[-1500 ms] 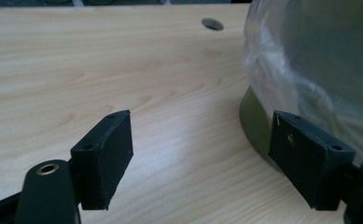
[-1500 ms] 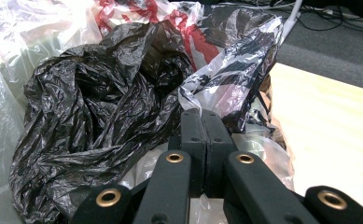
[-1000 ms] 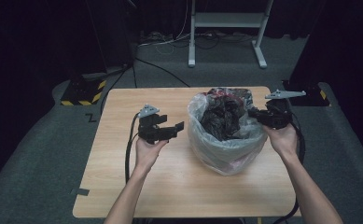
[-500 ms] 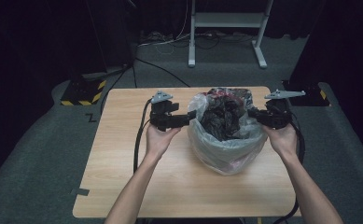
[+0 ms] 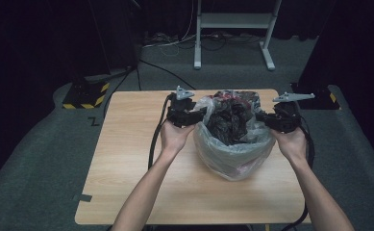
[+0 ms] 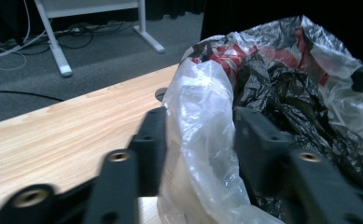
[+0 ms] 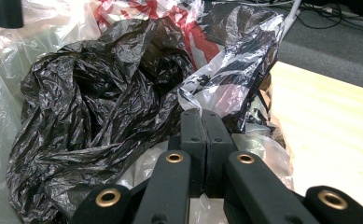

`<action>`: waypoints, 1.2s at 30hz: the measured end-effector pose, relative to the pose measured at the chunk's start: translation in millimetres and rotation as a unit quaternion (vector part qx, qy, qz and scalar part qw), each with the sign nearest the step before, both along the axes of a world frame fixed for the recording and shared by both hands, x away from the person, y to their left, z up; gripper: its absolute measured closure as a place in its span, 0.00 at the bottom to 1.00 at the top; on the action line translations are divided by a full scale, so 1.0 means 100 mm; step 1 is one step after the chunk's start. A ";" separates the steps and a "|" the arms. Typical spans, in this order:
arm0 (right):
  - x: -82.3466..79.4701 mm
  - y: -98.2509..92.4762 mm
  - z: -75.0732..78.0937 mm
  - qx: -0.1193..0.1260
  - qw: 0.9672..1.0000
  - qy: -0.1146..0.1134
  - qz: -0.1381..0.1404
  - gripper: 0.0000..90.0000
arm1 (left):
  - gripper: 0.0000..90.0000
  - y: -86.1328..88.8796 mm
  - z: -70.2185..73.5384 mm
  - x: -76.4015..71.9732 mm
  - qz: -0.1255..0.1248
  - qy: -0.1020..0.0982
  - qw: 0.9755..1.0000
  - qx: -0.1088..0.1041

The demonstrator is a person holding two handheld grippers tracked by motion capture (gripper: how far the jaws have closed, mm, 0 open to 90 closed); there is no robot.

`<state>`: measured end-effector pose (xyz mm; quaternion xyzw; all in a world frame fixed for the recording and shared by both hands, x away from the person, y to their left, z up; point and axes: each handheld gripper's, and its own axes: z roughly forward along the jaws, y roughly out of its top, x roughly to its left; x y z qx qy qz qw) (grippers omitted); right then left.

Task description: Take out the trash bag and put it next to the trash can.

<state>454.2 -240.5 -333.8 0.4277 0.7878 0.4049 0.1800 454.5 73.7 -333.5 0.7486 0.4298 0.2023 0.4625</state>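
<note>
A clear plastic bag [image 5: 232, 154] stands on the wooden table [image 5: 127, 159], right of centre. It is stuffed with crumpled black plastic [image 5: 228, 122] and some red-and-white film [image 7: 188, 28]. My left gripper [image 5: 199, 115] is at the bag's left rim. In the left gripper view its jaws are open and straddle the clear bag's rim [image 6: 202, 121], one jaw outside and one against the black plastic [image 6: 286, 102]. My right gripper [image 5: 261, 118] is at the right rim. Its jaws [image 7: 201, 126] are pressed together on the clear film beside the black plastic [image 7: 100, 102].
Bare tabletop [image 6: 67, 135] lies left of and in front of the bag. A white stand [image 5: 232, 29] with cables is on the floor behind. A yellow-and-black striped box [image 5: 83, 94] sits at the back left, off the table. Each gripper trails a black cable.
My left gripper has moved right across the table to the bag's left rim, which now lies between its jaws. The right gripper has kept its hold at the right rim.
</note>
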 end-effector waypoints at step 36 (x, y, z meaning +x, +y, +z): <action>0.11 0.56 0.38 0.033 0.997 -0.010 0.070 0.99 | 0.94 -0.55 0.08 0.01 -0.137 -0.008 0.990 -0.003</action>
